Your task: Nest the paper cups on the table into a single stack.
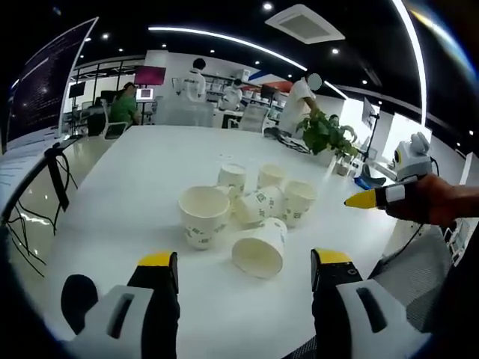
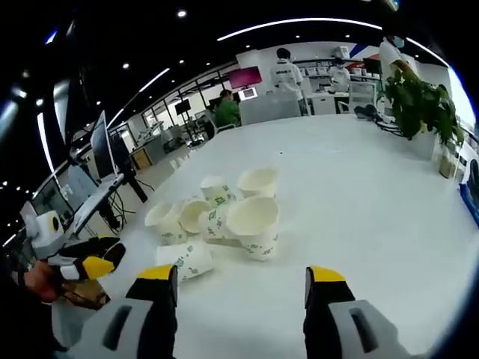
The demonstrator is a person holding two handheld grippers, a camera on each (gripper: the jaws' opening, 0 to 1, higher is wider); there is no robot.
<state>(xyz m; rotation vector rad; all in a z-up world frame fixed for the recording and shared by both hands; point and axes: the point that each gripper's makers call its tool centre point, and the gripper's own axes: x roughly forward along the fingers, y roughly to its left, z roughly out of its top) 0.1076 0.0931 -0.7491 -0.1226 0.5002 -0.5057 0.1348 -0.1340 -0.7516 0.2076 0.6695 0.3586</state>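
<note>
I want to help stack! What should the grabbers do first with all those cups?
Probably ease the open left gripper forward onto the tipped-over paper cup lying just ahead of its jaws. None of the cups is stacked yet, and this one looks nearest.

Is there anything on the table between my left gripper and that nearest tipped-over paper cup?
Nothing visible. The left gripper is open, and only bare white table lies between its jaws and the white paper cup on its side just ahead. The other white cups cluster behind it.
</note>
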